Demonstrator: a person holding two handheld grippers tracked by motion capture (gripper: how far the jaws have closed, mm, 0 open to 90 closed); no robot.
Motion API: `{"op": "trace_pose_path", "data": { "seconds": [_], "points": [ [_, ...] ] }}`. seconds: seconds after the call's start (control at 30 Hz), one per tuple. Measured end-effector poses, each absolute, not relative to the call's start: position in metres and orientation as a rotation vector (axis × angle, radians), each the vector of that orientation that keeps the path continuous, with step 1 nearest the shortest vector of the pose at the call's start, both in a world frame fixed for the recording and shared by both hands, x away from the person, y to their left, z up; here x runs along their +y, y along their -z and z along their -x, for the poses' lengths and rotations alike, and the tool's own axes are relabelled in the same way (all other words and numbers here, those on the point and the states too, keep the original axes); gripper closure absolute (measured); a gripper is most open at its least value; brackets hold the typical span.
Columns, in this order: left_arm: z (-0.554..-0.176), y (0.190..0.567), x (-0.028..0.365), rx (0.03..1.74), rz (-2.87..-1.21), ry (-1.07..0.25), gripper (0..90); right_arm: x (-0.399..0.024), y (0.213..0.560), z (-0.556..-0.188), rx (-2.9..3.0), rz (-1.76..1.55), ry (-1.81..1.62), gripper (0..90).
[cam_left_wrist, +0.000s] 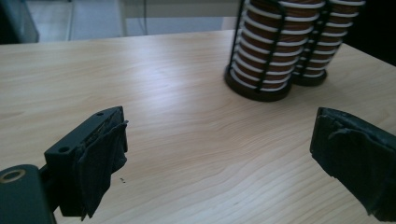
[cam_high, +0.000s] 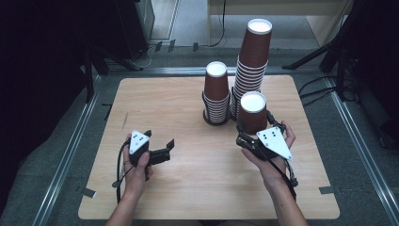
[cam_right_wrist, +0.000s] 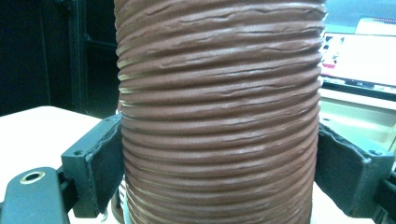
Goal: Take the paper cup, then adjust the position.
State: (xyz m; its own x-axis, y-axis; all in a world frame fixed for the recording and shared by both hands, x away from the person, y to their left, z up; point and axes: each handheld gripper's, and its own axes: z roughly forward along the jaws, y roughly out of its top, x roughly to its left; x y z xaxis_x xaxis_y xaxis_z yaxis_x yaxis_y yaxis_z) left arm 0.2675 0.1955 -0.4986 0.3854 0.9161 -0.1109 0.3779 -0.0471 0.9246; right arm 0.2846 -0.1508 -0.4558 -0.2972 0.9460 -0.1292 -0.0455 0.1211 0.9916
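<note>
On the left, we hold the left gripper (cam_high: 157,147) low over the bare wooden tabletop (cam_high: 188,188), its fingers (cam_left_wrist: 100,154) spread wide with nothing between them. It has no part in the grip yet; we judge it best kept clear of the cups until a second hold is needed.

Toward the middle stand two stacks in black wire racks: the shorter stack (cam_high: 216,94) and, just beside it, the taller stack (cam_high: 251,66). The cups are upturned, white bottoms up, their rolled rims showing as pale bands between the wires.

At the right, the right gripper (cam_high: 254,134) has its fingers closed on a single brown cup (cam_high: 252,113), which sits upturned in front of the taller stack, near the right edge of the tabletop. The right gripper view shows the cup's wall (cam_right_wrist: 219,116) as ridged, matte paper, rippled ring upon ring, pressed by padded fingers (cam_right_wrist: 100,168) on both sides. Such a wall is thin and will dent, so we should squeeze only enough to hold, keep the cup upright and move it straight.
</note>
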Motion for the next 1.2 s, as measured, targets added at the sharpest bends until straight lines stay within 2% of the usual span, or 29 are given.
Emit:
{"op": "trace_pose_path", "data": {
  "seconds": [0.3,0.93,1.2],
  "points": [
    [-0.265,0.486,0.171,1.06,-1.658,-0.61,3.7,-0.143,0.472,-0.285,1.515,-0.899,-1.288,11.8],
    [-0.254,0.468,0.159,0.974,-1.66,-0.526,3.7,-0.109,0.503,-0.281,1.676,-0.675,-1.135,11.4],
    [-0.253,0.466,0.155,0.951,-1.674,-0.47,3.7,-0.102,0.505,-0.279,1.688,-0.604,-1.108,11.4]
  ]
}}
